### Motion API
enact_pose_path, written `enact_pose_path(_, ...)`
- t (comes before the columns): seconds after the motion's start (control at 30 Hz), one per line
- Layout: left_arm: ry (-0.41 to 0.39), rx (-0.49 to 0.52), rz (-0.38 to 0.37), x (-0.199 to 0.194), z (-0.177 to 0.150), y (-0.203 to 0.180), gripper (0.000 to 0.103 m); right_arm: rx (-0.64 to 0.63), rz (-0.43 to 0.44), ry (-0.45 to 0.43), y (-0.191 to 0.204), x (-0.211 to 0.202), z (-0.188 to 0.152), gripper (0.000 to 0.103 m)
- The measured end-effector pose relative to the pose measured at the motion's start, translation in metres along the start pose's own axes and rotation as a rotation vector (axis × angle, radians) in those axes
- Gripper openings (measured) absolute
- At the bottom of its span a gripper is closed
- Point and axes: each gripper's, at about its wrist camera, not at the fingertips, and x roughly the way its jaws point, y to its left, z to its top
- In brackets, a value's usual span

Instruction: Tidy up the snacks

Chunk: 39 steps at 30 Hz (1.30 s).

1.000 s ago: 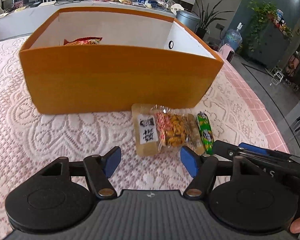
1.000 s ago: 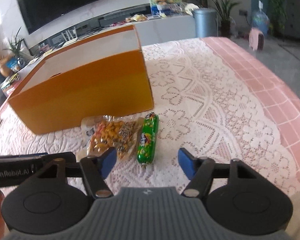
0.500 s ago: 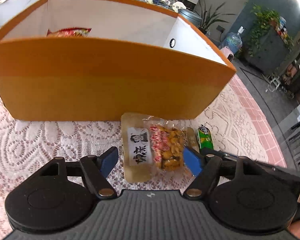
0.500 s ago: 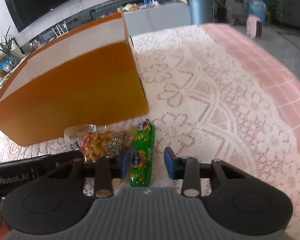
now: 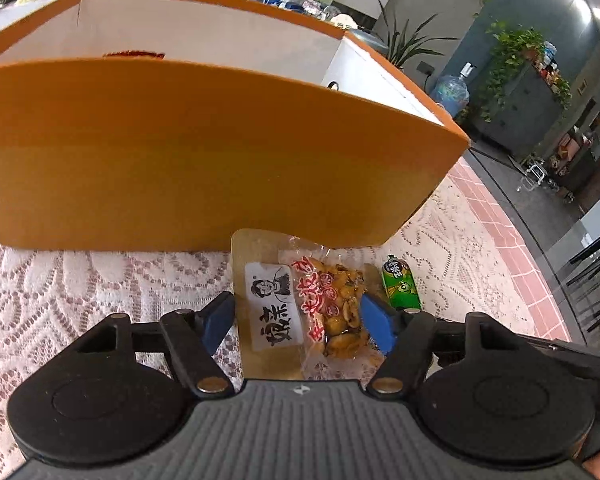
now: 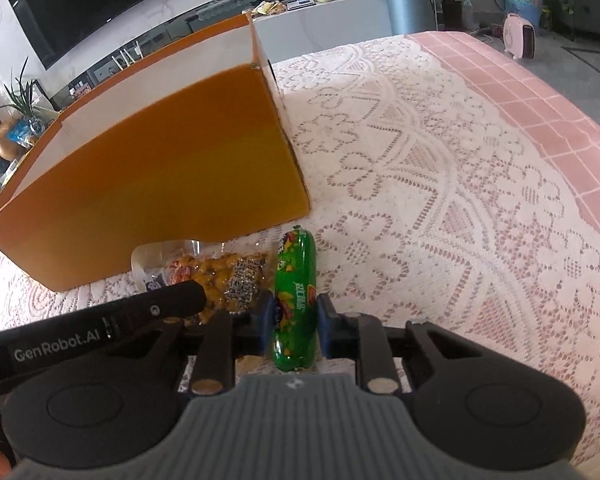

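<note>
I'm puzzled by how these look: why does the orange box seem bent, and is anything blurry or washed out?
Left wrist view: fisheye lens bows the orange box; peanut packet sharp. Right wrist view: the lace tablecloth curves, sunlit and pale; green sausage sharp; the far room looks soft.

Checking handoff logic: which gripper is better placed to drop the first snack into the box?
Right. The right gripper looks closed on the green sausage stick, beside the orange box. The left gripper is open astride the peanut snack pack, not yet gripping.
</note>
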Motion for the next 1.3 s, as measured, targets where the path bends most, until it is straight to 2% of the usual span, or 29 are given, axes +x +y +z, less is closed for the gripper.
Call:
enact_pose_path(0.23, -0.007, 0.031, -0.009, -0.018, -0.002, -0.003, 0.052, 0.011, -0.005, -0.010, -0.002, -0.005, -0.001, 0.019)
enact_pose_path(0.4, 0.032, 0.046, -0.003, -0.023, -0.009, -0.005, 0.052, -0.043, 0.003, -0.077, 0.006, -0.019, -0.003, 0.019)
enact_pose_path(0.57, 0.044, 0.057, 0.117, -0.041, -0.012, -0.003, 0.064, -0.130, 0.064, -0.103, 0.020, -0.031, -0.009, 0.019)
enact_pose_path(0.7, 0.083, -0.034, 0.137, -0.063, -0.010, 0.018, 0.064, -0.220, 0.094, -0.109, 0.041, -0.038, -0.019, 0.019)
enact_pose_path(0.87, 0.106, -0.109, 0.176, -0.084, -0.007, 0.041, 0.064, -0.261, 0.180, -0.046, 0.069, -0.033, -0.032, 0.019)
enact_pose_path(1.07, 0.113, -0.199, 0.139, -0.088, 0.002, 0.063, 0.064, -0.356, 0.211, 0.009, 0.110, -0.019, -0.047, 0.019)
enact_pose_path(1.17, 0.122, -0.230, 0.100, -0.082, -0.001, 0.068, 0.064, -0.385, 0.186, 0.038, 0.117, -0.006, -0.054, 0.019)
enact_pose_path(1.3, 0.138, -0.260, 0.052, -0.075, -0.008, 0.073, 0.064, -0.414, 0.173, 0.022, 0.119, -0.005, -0.057, 0.020)
